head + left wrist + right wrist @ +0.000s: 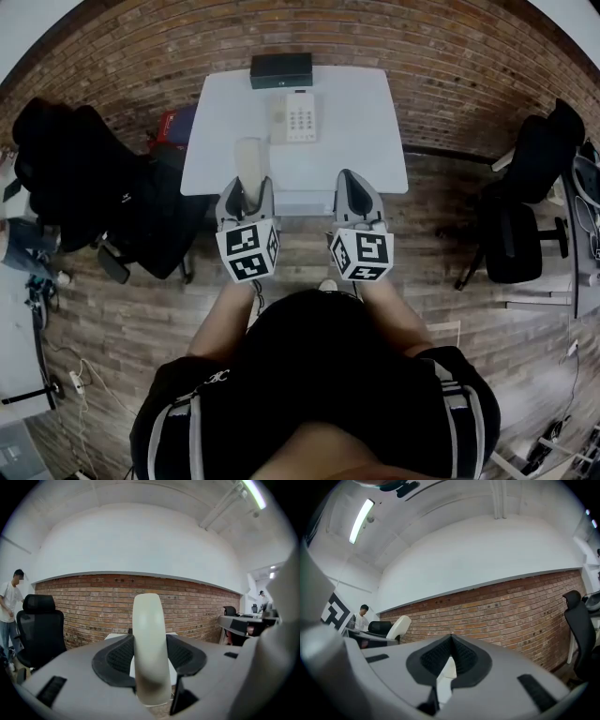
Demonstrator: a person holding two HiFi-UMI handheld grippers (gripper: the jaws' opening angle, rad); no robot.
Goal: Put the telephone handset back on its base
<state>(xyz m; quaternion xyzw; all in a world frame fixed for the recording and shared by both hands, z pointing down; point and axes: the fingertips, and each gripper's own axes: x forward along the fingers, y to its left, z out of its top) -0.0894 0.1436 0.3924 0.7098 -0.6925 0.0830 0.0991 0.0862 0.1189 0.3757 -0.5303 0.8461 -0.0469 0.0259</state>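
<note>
The cream telephone handset (249,157) stands upright between the jaws of my left gripper (246,190), which is shut on it, at the near left edge of the white table (361,131). In the left gripper view the handset (149,639) fills the gap between the dark pads (118,657). The telephone base (294,117), with its keypad, lies at the table's far middle, apart from the handset. My right gripper (350,185) hovers over the table's near edge, jaws together and empty. In the right gripper view its pads (440,656) meet and the handset (398,626) shows at the left.
A black box (281,69) sits at the table's far edge behind the base. A black office chair (103,187) stands left of the table and another (523,220) to the right. A brick wall (93,606) lies ahead. A person (9,606) stands far left.
</note>
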